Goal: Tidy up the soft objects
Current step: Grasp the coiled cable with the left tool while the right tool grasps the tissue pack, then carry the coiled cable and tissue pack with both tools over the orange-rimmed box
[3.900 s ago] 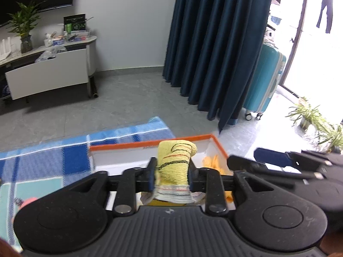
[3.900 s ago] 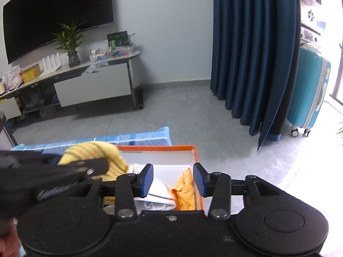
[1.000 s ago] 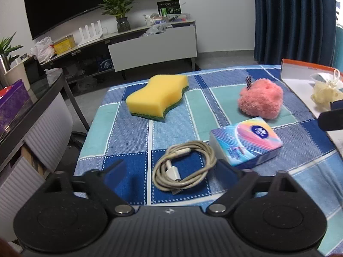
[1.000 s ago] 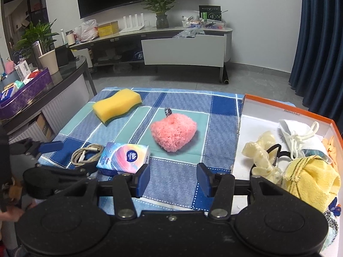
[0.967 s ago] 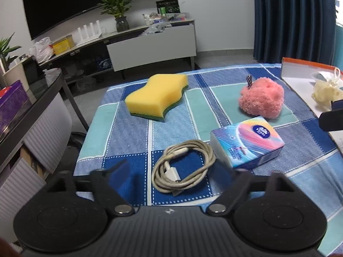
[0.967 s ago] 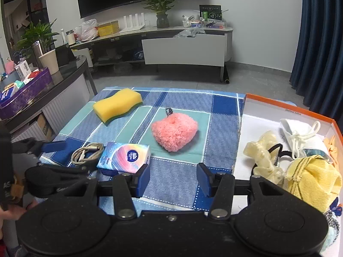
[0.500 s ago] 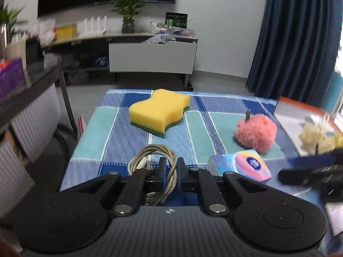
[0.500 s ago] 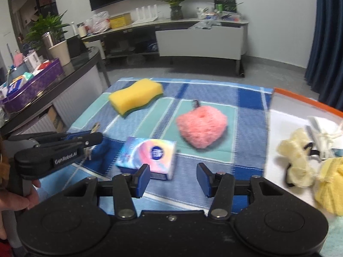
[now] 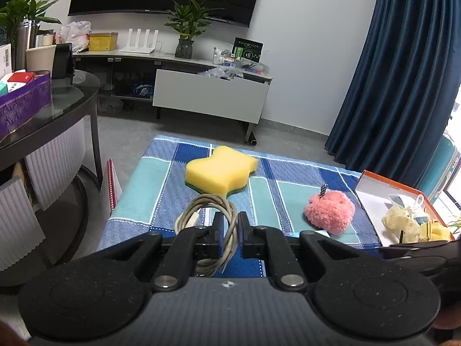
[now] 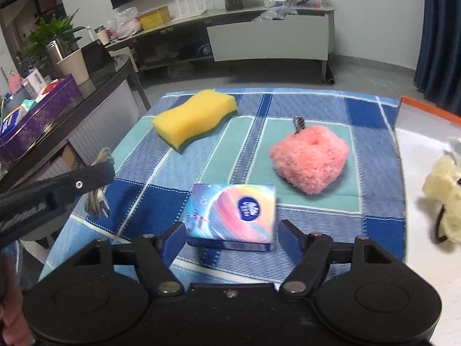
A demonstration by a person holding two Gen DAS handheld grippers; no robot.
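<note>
1. Beige coiled cable [image 9: 207, 222] now pinched between closed left gripper [image 9: 229, 235] pads, lifted off checked cloth [image 9: 149, 184]; a second ago loose between spread jaws.
2. Right gripper [image 10: 230, 238] jaws opening, straddling tissue pack [image 10: 230, 213], pads not pressing; previously narrower, farther back.
3. Yellow sponge [image 10: 196, 116], pink pom-pom [image 10: 309, 158] beyond both tongs, unmoved.

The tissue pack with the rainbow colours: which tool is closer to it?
Right. The right tool has the tissue pack sitting between its opening fingers, not squeezed yet. The left tool is off to the side, clamped on the coiled cable.
</note>
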